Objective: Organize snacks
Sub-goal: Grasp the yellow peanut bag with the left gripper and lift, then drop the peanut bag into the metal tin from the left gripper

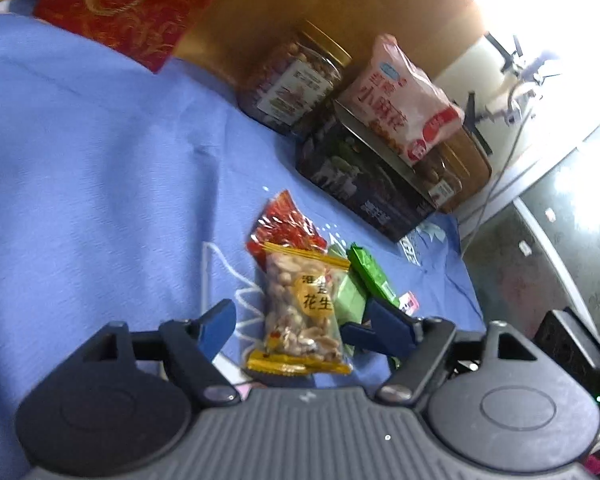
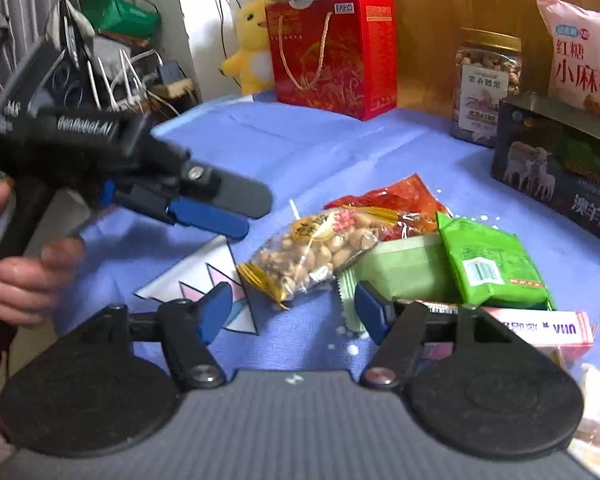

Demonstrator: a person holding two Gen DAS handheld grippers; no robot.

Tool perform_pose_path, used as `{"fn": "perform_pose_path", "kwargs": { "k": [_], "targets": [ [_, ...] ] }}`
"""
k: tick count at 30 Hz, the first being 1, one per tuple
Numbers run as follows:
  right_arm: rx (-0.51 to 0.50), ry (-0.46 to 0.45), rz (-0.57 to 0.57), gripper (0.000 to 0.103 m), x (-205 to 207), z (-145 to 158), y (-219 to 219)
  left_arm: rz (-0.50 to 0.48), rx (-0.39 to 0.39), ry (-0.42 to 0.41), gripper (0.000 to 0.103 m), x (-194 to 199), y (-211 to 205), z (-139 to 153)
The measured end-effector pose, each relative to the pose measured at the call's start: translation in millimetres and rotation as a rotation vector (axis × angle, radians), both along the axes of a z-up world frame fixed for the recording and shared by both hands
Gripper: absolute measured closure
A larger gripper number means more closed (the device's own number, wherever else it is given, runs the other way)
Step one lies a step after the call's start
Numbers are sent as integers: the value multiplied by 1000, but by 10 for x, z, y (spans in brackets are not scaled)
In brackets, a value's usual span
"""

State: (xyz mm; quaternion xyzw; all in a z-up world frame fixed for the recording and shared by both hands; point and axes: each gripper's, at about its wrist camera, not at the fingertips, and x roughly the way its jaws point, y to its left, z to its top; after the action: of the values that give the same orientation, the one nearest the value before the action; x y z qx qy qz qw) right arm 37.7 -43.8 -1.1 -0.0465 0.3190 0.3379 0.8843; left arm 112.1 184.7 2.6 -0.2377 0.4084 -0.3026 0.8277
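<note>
While both grippers are hovering over the snack pile on the blue cloth (image 2: 308,148), nothing is being held yet. The left gripper (image 1: 296,326) is standing released, its blue pads either side of the peanut packet (image 1: 302,308) but not pressing it. The right gripper (image 2: 286,312) is also standing released, aimed at the near end of the same packet, with the pale green pack (image 2: 404,268) just right of its right pad.

Small snacks are lying heaped mid-cloth: peanut packet on top of the red packet (image 2: 400,208), bright green packet (image 2: 492,264) overlapping the pale green one, pink box (image 2: 540,326) at the near right. At the far side are the nut jar (image 2: 486,88), the dark box (image 2: 556,172) with the pink twist-snack bag (image 2: 588,56) on top, and the red gift box (image 2: 332,52).

Risks, as judged:
- Both grippers are converging on one packet, so they could be colliding or tugging it two ways.
- Packets are overlapping, so a closing pad could be pinching the red or pale green wrapper too and dragging the pile.
- Slick film is likely slipping if only the crimped end is caught.
- Squeezing hard is probably crushing peanuts.
- Pink bag is perching loosely on the dark box; a bump could be tipping it off.
</note>
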Motion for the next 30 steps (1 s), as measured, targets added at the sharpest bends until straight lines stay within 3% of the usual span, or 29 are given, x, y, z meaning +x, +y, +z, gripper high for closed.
{"fn": "perform_pose_path", "kwargs": {
  "k": [5, 7, 9, 10, 12, 15, 21, 30],
  "targets": [
    [-16, -35, -12, 34, 23, -12, 58, -30, 22, 4, 26, 72, -146, -84],
    [-28, -51, -14, 35, 22, -20, 90, -40, 20, 1, 34, 64, -157, -90],
    [-45, -72, -16, 49, 8, -33, 126, -44, 23, 9, 46, 54, -166, -117],
    [-50, -77, -12, 49, 7, -41, 139, -35, 38, 3, 54, 38, -164, -122],
    [-50, -95, -3, 54, -15, -35, 149, -21, 56, -3, 61, 0, -155, -113],
    [-37, -129, 9, 58, -56, 27, 124, -19, 30, 8, 61, -33, -136, -68],
    [8, -219, -49, 58, -45, 250, -43, -56, 39, -71, 61, 94, -320, 277],
    [8, -269, -185, 58, 435, 569, -581, -172, 94, -165, 61, 717, -1094, 701]
  ]
}}
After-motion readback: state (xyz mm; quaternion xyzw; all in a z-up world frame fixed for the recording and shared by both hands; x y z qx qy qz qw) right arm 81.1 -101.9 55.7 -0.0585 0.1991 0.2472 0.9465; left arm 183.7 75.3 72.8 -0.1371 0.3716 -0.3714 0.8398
